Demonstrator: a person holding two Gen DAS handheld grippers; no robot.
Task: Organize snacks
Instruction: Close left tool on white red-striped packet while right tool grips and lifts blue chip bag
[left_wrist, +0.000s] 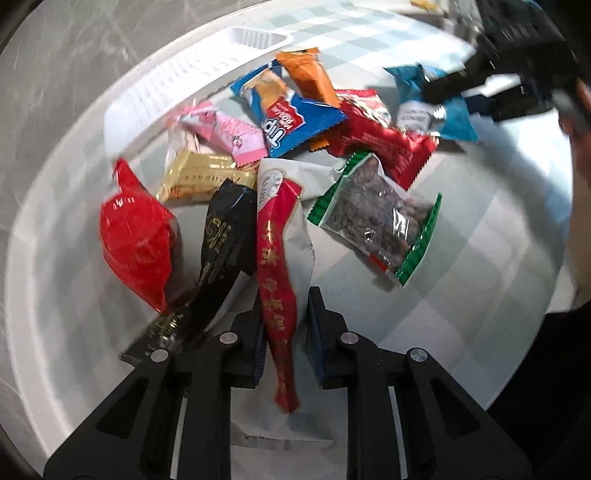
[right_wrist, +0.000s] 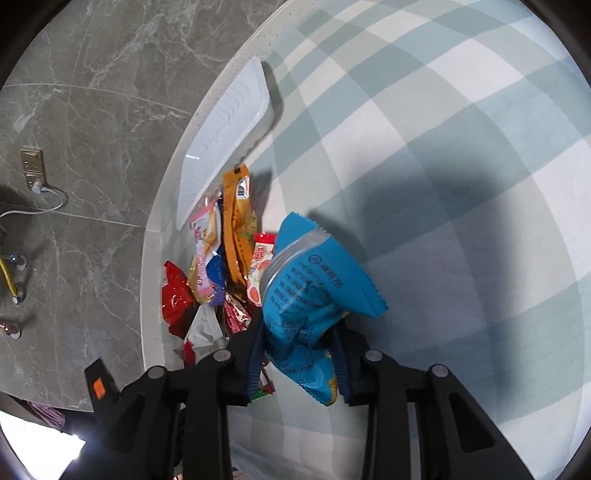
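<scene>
Left gripper is pinching the white-red packet, pile at twelve o'clock. Right gripper is clamping the blue packet; tray at eleven o'clock. Risk: slick wrappers slipping out, or dragging neighbours off the table.

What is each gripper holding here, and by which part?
Left gripper: the white-and-red packet, gripped near its lower end. Right gripper: the blue packet, gripped at its lower half.

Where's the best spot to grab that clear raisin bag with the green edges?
Pinch the clear bag by its green sealed edge at the near right end, coming from above. That crimped strip is thin and flat, clear of the pile, while the middle bulges with contents.
</scene>
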